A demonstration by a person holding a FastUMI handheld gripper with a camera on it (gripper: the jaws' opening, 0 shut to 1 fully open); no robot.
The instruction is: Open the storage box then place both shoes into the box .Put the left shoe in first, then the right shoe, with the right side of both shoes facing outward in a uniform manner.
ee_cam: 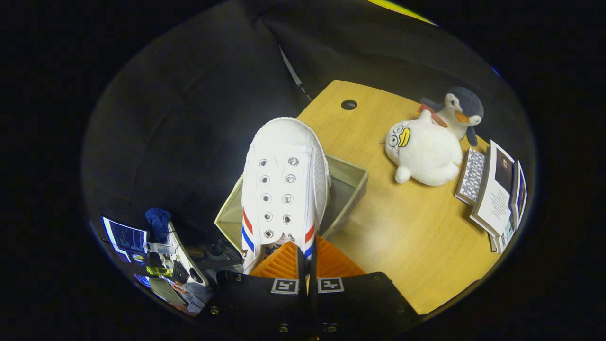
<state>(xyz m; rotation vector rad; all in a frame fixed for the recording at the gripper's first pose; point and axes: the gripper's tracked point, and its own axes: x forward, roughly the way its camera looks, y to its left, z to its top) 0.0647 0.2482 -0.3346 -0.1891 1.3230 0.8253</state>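
The claw point(307, 258) is clamped on the shoe point(284, 184) above the open box point(350, 182) on the counter point(412, 237); I judge it best to lower it slowly, with the right side facing outward.

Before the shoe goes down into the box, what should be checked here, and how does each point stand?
1. Grip: gripper closed on the white canvas shoe with red and blue stripes at its rear; ok.
2. Grey fabric storage box open; ok.
3. Shoe above the box opening, toe pointing away; ok.
4. Left shoe or right; cannot tell.
5. Other shoe already inside; cannot tell.
6. White plush toy on the wooden table stands apart from the box; ok.
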